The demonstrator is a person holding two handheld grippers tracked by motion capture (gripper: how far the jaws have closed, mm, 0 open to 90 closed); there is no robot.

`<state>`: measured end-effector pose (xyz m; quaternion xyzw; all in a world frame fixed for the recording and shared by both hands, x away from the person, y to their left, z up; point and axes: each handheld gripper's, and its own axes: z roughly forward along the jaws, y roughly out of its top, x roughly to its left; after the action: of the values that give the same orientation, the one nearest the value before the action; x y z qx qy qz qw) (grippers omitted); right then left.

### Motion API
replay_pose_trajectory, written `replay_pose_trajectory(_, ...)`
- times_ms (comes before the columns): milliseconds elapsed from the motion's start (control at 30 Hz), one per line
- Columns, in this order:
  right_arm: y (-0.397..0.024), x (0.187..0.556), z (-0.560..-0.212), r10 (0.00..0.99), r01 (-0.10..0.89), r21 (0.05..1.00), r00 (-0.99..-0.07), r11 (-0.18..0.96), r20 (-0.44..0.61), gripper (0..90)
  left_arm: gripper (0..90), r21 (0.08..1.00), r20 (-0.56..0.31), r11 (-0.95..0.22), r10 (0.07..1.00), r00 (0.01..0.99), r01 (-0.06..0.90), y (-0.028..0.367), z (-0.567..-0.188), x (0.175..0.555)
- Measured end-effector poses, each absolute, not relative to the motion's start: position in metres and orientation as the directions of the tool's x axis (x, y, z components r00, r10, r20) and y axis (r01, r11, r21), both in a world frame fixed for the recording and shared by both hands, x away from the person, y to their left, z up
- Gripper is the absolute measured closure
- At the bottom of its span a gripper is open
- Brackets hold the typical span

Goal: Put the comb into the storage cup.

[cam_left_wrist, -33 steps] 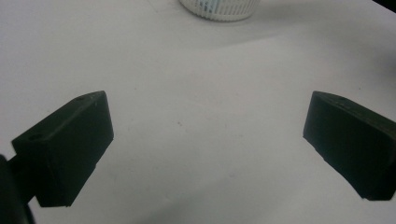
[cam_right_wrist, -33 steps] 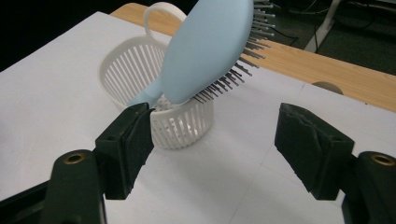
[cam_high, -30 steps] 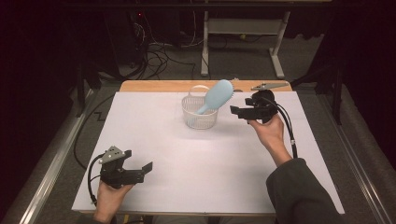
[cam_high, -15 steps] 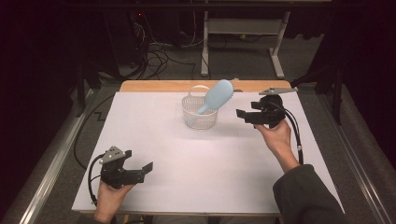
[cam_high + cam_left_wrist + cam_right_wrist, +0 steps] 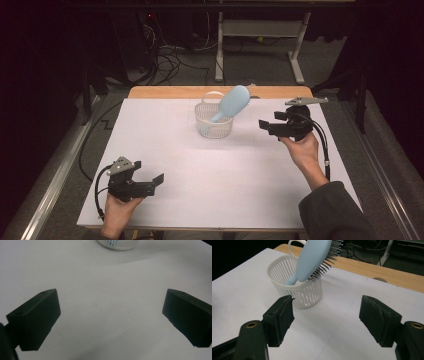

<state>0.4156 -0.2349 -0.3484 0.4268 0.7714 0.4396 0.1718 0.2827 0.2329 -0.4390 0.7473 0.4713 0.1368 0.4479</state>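
Light blue hairbrush [image 5: 231,102] stands handle-down in a small white slotted basket [image 5: 213,122] at the far middle of the white table [image 5: 200,190], head leaning up and to the right over the rim. From the right gripper's camera the bristles face right, and the brush [image 5: 312,258] rests against the basket [image 5: 297,287] wall.

Right gripper [image 5: 264,125] held above the table just right of the basket, pointing toward it; its jaws stand apart with nothing between them, clear of brush and basket.

Left gripper [image 5: 157,181] low at the near left corner, well away from the basket, jaws wide apart over bare table.
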Motion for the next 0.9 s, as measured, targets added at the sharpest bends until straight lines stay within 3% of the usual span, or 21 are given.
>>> replay_pose_trajectory(900,-0.251,0.401,-0.352,0.807,0.496,0.839,-0.576,0.222,0.127,27.9,1.0,0.798,-0.217,-0.155,0.828,0.517,0.583,0.233,-0.439,0.283)
